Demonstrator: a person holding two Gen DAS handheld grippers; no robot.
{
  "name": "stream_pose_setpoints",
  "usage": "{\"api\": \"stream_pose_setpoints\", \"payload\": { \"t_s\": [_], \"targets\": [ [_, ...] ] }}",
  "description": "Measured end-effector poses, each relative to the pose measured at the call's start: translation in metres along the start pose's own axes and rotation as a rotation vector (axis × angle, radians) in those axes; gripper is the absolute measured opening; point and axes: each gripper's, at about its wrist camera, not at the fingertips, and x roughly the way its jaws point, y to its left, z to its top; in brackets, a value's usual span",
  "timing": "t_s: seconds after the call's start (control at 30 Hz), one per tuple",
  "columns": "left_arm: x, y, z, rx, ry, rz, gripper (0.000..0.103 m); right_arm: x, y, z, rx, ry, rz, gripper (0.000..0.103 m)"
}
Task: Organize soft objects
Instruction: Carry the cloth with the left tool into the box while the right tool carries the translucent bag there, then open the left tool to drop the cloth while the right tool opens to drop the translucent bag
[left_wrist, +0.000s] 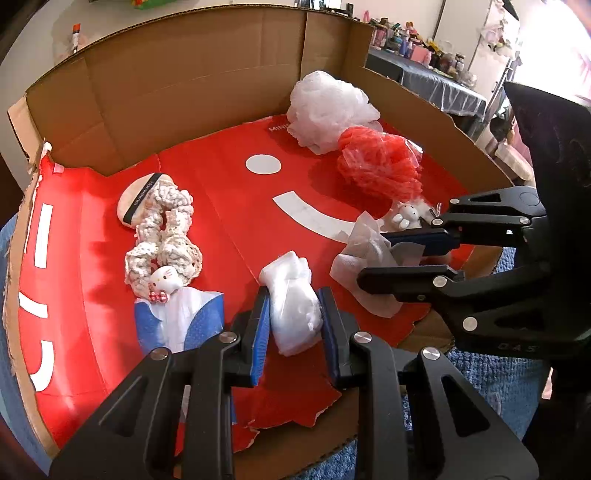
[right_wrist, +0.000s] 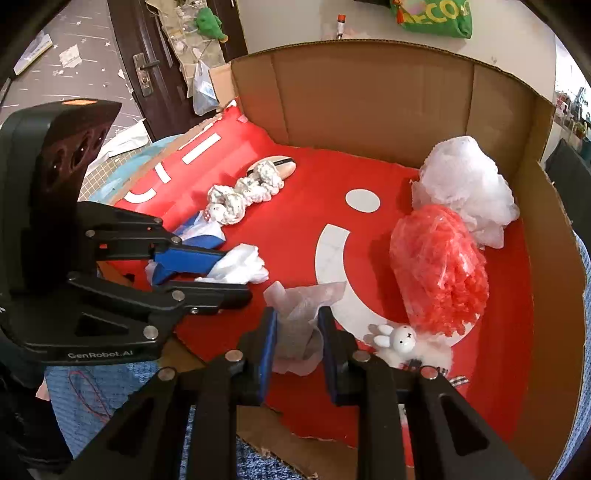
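Black-fingered and blue-padded, left gripper (left_wrist: 293, 314) seen low and centre in the left wrist view, clenched on a white plastic-wrapped bundle (left_wrist: 291, 302). Bundle's long axis ran up the frame along the fingers, its far end poking past the tips over the red cardboard sheet (left_wrist: 221, 206).

Likewise in the right wrist view: right gripper (right_wrist: 297, 338) low and centre, clamped on a crumpled sheet of white nonwoven fabric (right_wrist: 301, 317), loose edges fanning above the pads. Judged equally near their loads, each already holding; both loads at the sheet's near edge, well short of the far cardboard wall.

Just right of that grip, a small white bunny plush (right_wrist: 400, 339). Farther up at right, red mesh pouf (right_wrist: 439, 266) touching white mesh pouf (right_wrist: 469, 184). At left, crocheted scrunchies (left_wrist: 162, 236) draped over a round puff (left_wrist: 138, 201), Hello Kitty charm (left_wrist: 166, 278) at their near end.

Bundle's contents hard to make out through the wrap; blue-and-white packet (left_wrist: 181, 321) partly hidden behind the left finger.
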Motion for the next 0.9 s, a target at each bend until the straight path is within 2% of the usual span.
{"api": "stream_pose_setpoints", "payload": {
  "t_s": [0.77,0.9],
  "targets": [
    [0.0008,-0.0045,-0.0025,0.026,-0.022,0.022,0.027,0.0007,-0.0030,-0.0002,0.002,-0.001,0.000,0.029],
    [0.0010,-0.0048,-0.0022,0.027,-0.024,0.022,0.027,0.0009,-0.0035,-0.0006,0.005,-0.001,-0.004,0.033]
  ]
}}
